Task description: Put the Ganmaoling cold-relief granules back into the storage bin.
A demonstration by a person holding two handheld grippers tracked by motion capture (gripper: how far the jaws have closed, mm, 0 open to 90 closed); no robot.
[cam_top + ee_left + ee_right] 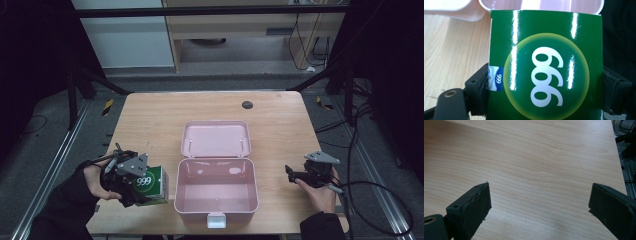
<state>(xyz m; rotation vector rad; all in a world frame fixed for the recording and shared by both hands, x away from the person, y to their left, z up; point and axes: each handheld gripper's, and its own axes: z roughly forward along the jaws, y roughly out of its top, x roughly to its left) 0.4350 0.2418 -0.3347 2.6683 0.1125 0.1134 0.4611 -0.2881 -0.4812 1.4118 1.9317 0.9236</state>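
Gripping green "999" box (150, 186) in left gripper (131, 181) beside open pink case (216, 187); right gripper (295, 175) gaping wide, holding nothing.

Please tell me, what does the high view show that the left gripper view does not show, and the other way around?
High view alone: the whole wooden table, the right gripper with jaws open over bare wood, and the pink case complete, lid laid back. Left gripper view alone: the small blue 999 label at the box's edge, and the black pads pressing its sides. Both: the green 999 box held by the left gripper, beside the case.
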